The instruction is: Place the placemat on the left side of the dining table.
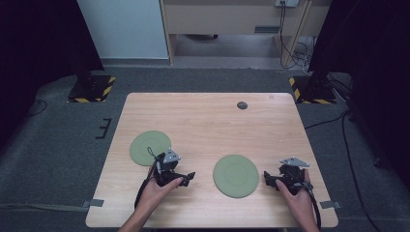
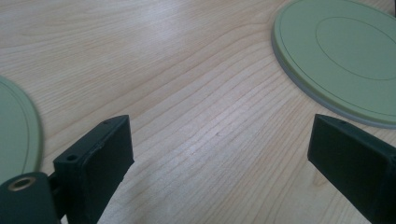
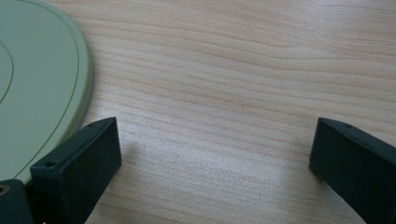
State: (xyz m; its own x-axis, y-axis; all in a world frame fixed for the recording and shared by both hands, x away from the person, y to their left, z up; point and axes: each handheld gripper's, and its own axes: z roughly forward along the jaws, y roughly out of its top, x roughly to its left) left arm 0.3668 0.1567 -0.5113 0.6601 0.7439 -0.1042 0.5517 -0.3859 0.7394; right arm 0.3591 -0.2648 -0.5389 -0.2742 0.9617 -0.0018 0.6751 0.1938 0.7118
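Left gripper: resting wide open, holding nothing, aiming at the near plate.
Right gripper: waiting wide open beside it.
Far plate: lying alone.

Both grippers black. Left gripper has a grey three-cornered plate on top and a dark cable trailing back along the bare forearm. Right gripper — same grey plate, black cable looping past the wrist. No sleeves in view. Fingers are flat black blocks, matte, with small screw holes on the top edges — brass-coloured insert at lower left.
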